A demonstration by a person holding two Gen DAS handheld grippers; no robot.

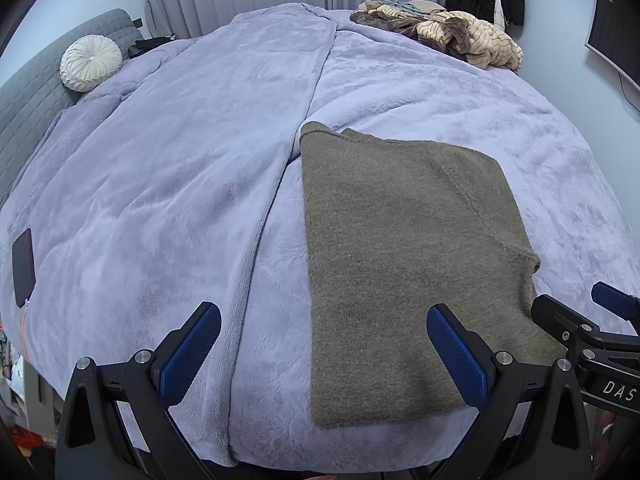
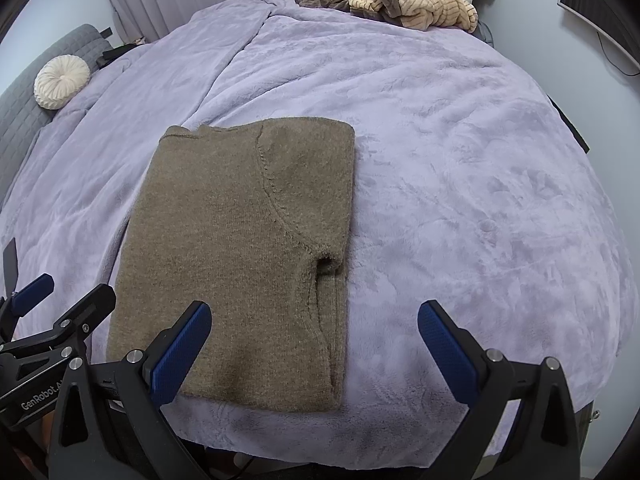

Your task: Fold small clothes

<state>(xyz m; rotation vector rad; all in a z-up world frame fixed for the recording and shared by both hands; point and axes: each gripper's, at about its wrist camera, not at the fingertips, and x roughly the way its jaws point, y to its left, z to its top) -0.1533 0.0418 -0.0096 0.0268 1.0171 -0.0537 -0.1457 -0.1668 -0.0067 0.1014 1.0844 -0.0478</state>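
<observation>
A brown knit sweater (image 1: 404,248) lies partly folded into a long rectangle on the lilac blanket (image 1: 168,184); it also shows in the right wrist view (image 2: 240,248), with a sleeve seam and cuff turned in on its right side. My left gripper (image 1: 324,344) is open and empty, held above the sweater's near left edge. My right gripper (image 2: 314,344) is open and empty, above the sweater's near right edge. Each gripper shows at the edge of the other's view.
A pile of beige and brown clothes (image 1: 440,28) lies at the far edge of the bed, also in the right wrist view (image 2: 400,0). A round white cushion (image 1: 90,62) rests against the grey headboard (image 1: 32,92). A dark phone (image 1: 24,268) lies at the left.
</observation>
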